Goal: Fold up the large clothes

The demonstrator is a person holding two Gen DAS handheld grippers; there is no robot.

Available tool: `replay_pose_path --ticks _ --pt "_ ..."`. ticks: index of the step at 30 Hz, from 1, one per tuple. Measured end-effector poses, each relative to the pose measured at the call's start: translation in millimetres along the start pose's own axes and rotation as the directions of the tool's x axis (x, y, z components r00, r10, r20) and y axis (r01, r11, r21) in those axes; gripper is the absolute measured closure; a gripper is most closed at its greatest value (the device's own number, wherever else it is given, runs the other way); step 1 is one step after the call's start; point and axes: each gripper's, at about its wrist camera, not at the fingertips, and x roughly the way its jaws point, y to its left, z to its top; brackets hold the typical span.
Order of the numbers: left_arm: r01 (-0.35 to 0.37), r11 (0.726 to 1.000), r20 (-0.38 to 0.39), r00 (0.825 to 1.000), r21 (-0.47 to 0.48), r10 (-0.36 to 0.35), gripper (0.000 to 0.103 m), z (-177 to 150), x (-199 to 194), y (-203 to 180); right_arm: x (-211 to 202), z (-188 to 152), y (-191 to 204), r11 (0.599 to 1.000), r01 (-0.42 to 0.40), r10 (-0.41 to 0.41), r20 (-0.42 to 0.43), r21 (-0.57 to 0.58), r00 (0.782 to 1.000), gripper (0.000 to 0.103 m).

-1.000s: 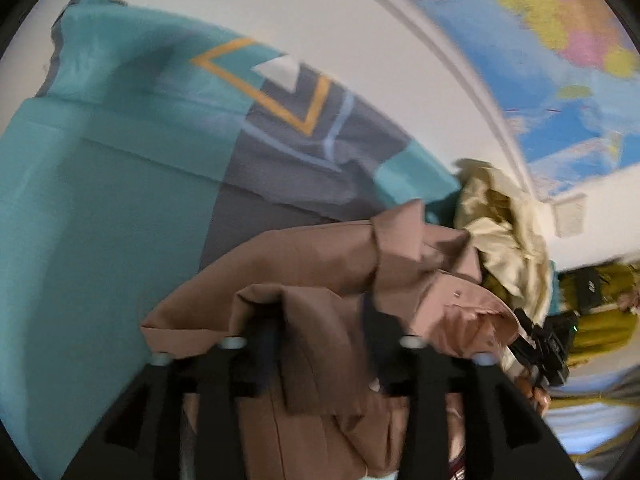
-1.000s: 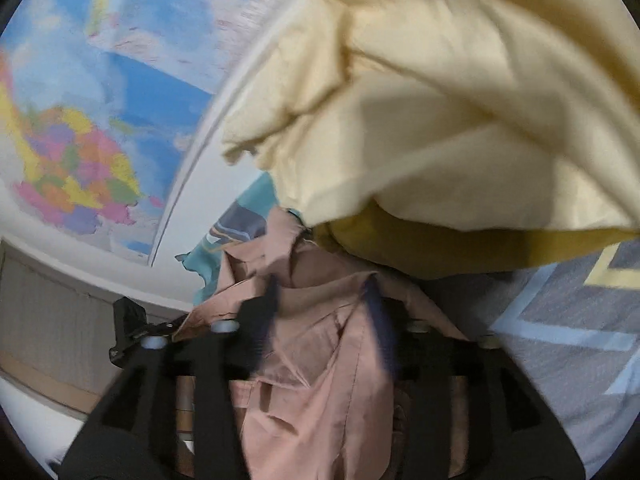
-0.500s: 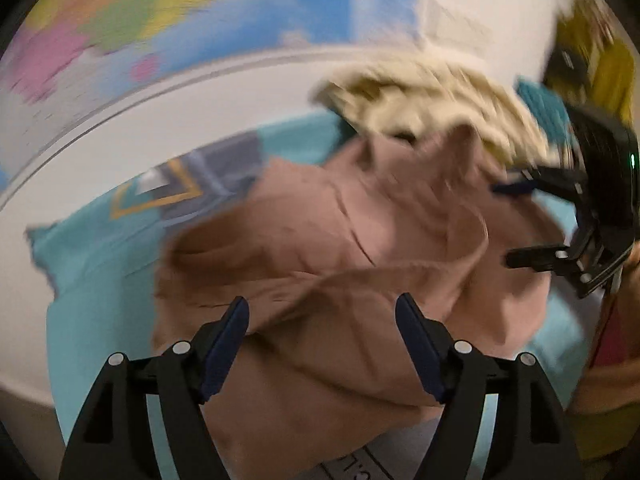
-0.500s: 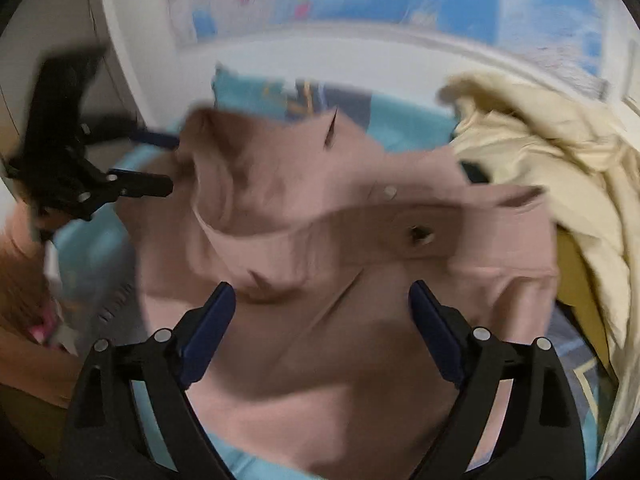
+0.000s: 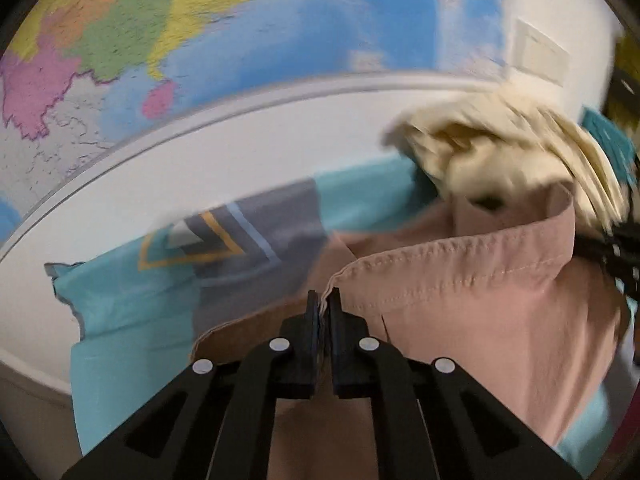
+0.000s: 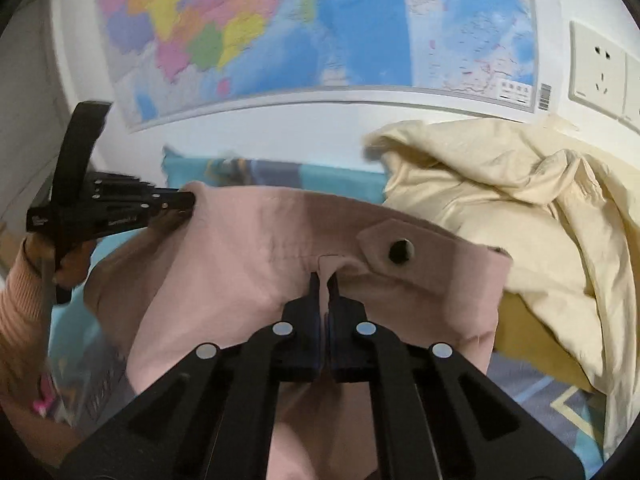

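Left wrist view: the pink garment (image 5: pixel 460 304) hem was pinched by the left gripper (image 5: pixel 323 300); its waistband was clamped by the right gripper (image 6: pixel 324 280).

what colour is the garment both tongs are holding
Dusty pink garment, with a dark snap button on a tab. It shows best in the right wrist view.

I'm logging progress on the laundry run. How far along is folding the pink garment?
Done: both grippers have their grips. The left gripper pinches the hem of the pink garment, and the right gripper clamps it near the button tab.
In hand: it hangs held up.
Left: no fold visible; the cream garment lies unfolded.
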Motion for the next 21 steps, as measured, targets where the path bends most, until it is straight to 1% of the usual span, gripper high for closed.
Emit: replay_pose_path --ticks 1,2,3,4,5,6,7,8,9,10,11,12,13,15,16,17,18,19,20,21 --pt "-0.028 0.999 -0.034 0.999 -0.028 0.027 0.084 6 11 6 18 2 -3 0.999 0.035 -0.035 -0.041 0.002 0.999 0.099" --pt "-0.060 0.997 -0.069 0.996 -0.044 0.057 0.073 9 23 10 33 2 -5 0.999 0.047 -0.047 -0.075 0.002 0.996 0.099" --pt "-0.084 0.995 -0.093 0.993 -0.047 0.079 0.071 9 32 13 53 -1 -7 0.999 0.050 -0.050 -0.139 -0.004 0.989 0.098" --pt "-0.099 0.994 -0.110 0.989 -0.044 0.094 0.069 7 38 15 64 -6 -9 0.998 0.061 -0.061 -0.169 -0.006 0.984 0.096" --pt "-0.099 0.994 -0.122 0.988 -0.052 0.092 0.068 2 41 20 71 -9 -10 0.997 0.074 -0.075 -0.186 -0.010 0.980 0.092" --pt "-0.085 0.994 -0.119 0.990 -0.074 0.075 0.066 -2 38 26 74 -11 -11 0.997 0.075 -0.077 -0.197 -0.018 0.977 0.090" --pt "-0.048 0.993 -0.101 0.994 -0.109 0.037 0.060 -9 30 37 71 -14 -13 0.997 0.070 -0.073 -0.200 -0.019 0.977 0.087" --pt "-0.020 0.991 -0.073 0.997 -0.135 0.010 0.058 -17 20 46 68 -14 -14 0.997 0.069 -0.071 -0.193 -0.014 0.979 0.078" --pt "-0.004 0.988 -0.047 0.999 -0.156 -0.004 0.056 -23 10 53 60 -13 -16 0.997 0.072 -0.072 -0.176 -0.010 0.982 0.065" --pt "0.013 0.985 -0.015 1.000 -0.174 -0.016 0.050 -31 -3 62 50 -13 -18 0.997 0.071 -0.072 -0.151 -0.008 0.986 0.059" --pt "0.032 0.982 0.019 0.999 -0.189 -0.029 0.042 -41 -17 69 39 -14 -19 0.998 0.064 -0.064 -0.122 -0.003 0.990 0.050" --pt "0.038 0.980 0.035 0.999 -0.195 -0.031 0.039 -49 -29 70 19 -15 -24 0.999 0.037 -0.036 -0.076 0.011 0.996 0.046" --pt "0.043 0.980 0.055 0.998 -0.197 -0.033 0.036 -63 -42 74 8 -16 -26 1.000 0.022 -0.021 -0.052 0.016 0.998 0.045" --pt "0.055 0.982 0.072 0.997 -0.182 -0.043 0.035 -82 -60 73 -24 -27 -36 1.000 0.013 -0.014 0.002 0.028 1.000 0.038" --pt "0.055 0.983 0.069 0.997 -0.173 -0.044 0.034 -93 -66 72 -32 -33 -40 0.999 0.013 -0.014 0.011 0.035 1.000 0.037" --pt "0.063 0.983 0.067 0.996 -0.173 -0.052 0.028 -106 -71 72 -41 -42 -45 0.999 0.008 -0.009 0.012 0.046 1.000 0.033" --pt "0.077 0.981 0.060 0.996 -0.179 -0.068 0.023 -116 -74 71 -50 -58 -52 0.998 0.003 -0.003 0.003 0.063 1.000 0.028" --pt "0.100 0.978 0.052 0.994 -0.181 -0.092 0.021 -129 -75 70 -52 -65 -56 0.997 0.008 -0.007 -0.010 0.074 1.000 0.026" --pt "0.126 0.975 0.048 0.992 -0.185 -0.119 0.021 -141 -75 69 -54 -77 -61 0.996 0.014 -0.012 -0.028 0.087 1.000 0.024" --pt "0.143 0.971 0.041 0.990 -0.191 -0.138 0.021 -150 -73 68 -57 -95 -66 0.994 0.020 -0.013 -0.061 0.109 0.998 0.024"
